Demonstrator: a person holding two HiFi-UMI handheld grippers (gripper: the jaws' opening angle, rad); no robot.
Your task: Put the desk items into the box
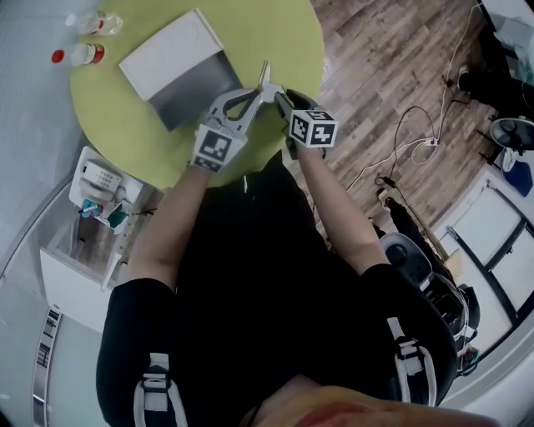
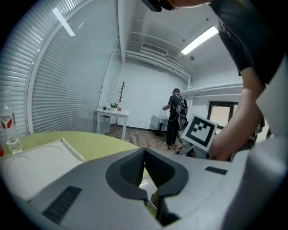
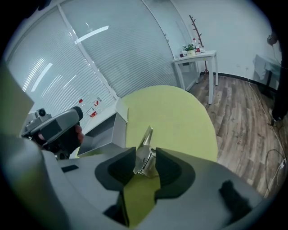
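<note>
Box (image 1: pixel 193 86) on table (image 1: pixel 117 133), toward the far side; lid (image 1: pixel 167 50) adjoining its far left side. Near bottle (image 1: pixel 79 55) and far bottle (image 1: pixel 96 23) at table's far left edge, left of box. Metal piece (image 1: pixel 264 77) just right of box, between jaws of right gripper (image 3: pixel 145 167). Telephone (image 1: pixel 98 177) on cabinet (image 1: pixel 75 275), near left, beside table. Cables (image 1: pixel 400 142) on floor (image 1: pixel 375 50), right.

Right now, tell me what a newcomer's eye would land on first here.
The left tool, its jaws together, and the right tool meet over the near edge of a round green table. The right tool's jaws stand apart with a shiny metal clip between them. Just beyond, an open white box lies on the table, with two bottles at the far left.
</note>
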